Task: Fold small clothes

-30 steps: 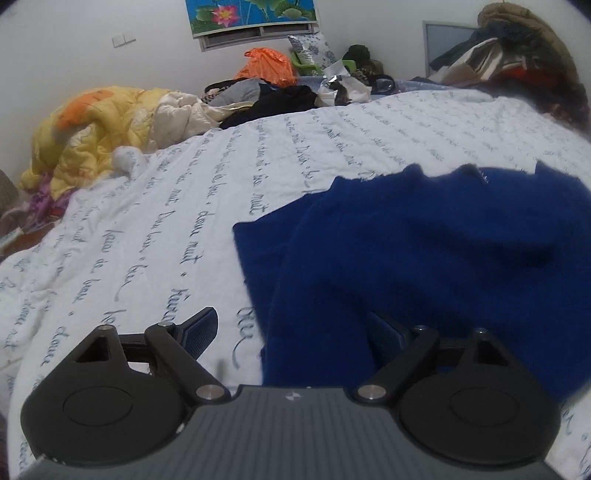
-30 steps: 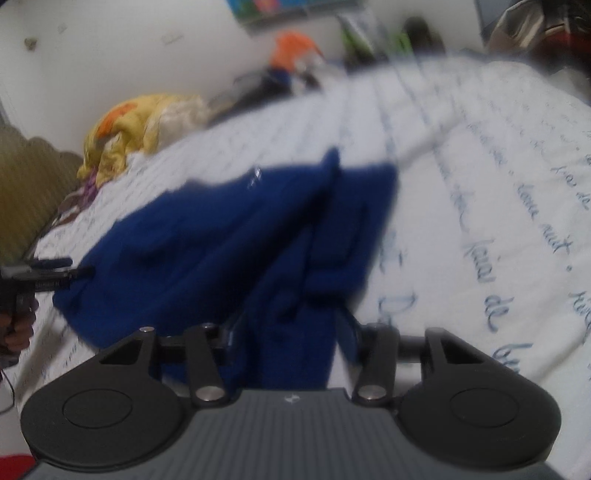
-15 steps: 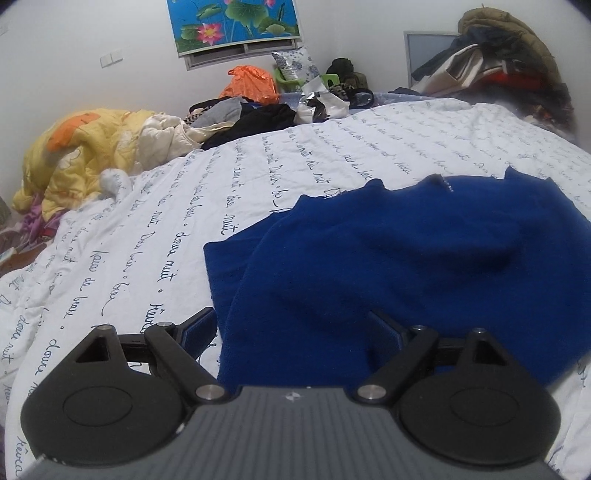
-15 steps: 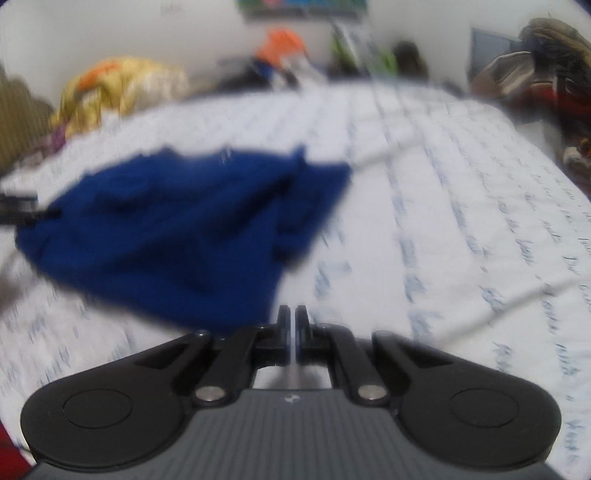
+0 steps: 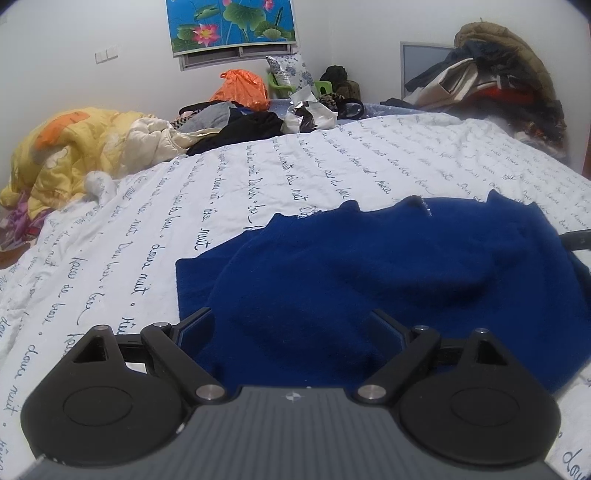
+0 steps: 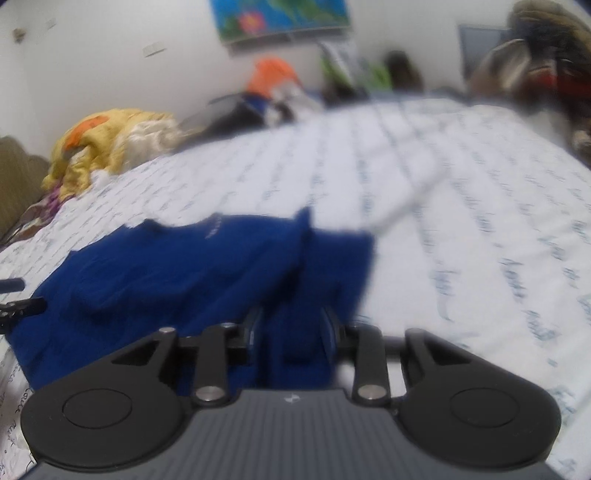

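Blue sweater (image 5: pixel 369 280) lies rumpled on the bed (image 5: pixel 332 162). Left tool (image 5: pixel 291 328) spread wide over its near hem, pinching nothing. Right tool (image 6: pixel 291 328) opening, cloth between pads. Grab both hem corners evenly, fold flat.

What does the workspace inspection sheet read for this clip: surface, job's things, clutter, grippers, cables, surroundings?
Surface: bed with a white script-print cover, rumpled at its left edge.
Job's things: blue garment lying on the cover, partly folded, a layer doubled over along its left side.
Clutter: yellow quilt, dark clothes and an orange bag at the far end; a clothes heap at far right.
Grippers: left gripper jaws wide, over the garment's near edge, not pressing it. Right gripper jaws opening, blue fabric between them; view blurred.
Cables: nothing seen.
Surroundings: white wall, lotus picture.
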`<state>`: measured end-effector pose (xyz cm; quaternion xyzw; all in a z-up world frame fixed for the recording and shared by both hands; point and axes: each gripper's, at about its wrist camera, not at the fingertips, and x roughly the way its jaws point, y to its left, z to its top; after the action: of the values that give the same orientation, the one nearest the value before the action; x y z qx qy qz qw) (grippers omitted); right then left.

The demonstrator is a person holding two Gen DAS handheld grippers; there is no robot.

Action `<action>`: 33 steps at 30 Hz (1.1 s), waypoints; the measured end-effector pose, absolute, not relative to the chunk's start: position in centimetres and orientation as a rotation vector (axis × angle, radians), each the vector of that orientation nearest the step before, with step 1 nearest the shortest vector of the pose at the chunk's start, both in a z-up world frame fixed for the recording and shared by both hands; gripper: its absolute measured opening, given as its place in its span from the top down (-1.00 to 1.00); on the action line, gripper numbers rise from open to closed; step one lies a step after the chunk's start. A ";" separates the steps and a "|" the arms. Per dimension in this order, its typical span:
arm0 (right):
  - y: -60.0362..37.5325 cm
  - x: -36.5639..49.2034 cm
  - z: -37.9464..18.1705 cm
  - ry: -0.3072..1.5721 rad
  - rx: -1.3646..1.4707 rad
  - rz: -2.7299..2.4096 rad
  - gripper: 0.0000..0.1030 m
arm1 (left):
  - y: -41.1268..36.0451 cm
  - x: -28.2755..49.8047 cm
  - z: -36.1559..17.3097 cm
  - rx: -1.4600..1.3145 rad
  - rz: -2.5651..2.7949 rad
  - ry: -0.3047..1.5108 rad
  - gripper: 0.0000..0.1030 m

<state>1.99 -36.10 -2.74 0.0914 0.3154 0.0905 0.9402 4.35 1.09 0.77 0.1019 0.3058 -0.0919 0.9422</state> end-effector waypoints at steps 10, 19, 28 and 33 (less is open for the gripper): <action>-34.1 2.1 -3.2 0.654 0.098 0.173 0.98 | 0.9 4.6 1.1 0.104 -0.183 0.634 -0.78; -36.2 0.1 -2.2 0.626 0.132 0.026 0.95 | 1.3 4.8 1.0 0.099 -0.167 0.646 -0.79; -34.7 4.0 -1.1 0.577 0.189 0.107 0.45 | 0.5 7.4 1.0 0.057 -0.141 0.652 -0.82; -32.7 9.0 -3.5 0.662 0.062 0.018 0.44 | 0.0 10.1 -0.5 0.139 -0.035 0.690 -0.81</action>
<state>8.97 -32.69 -3.53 0.0306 0.3248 0.0087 0.9452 10.13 0.00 -0.50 0.0679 0.3380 -0.0172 0.9385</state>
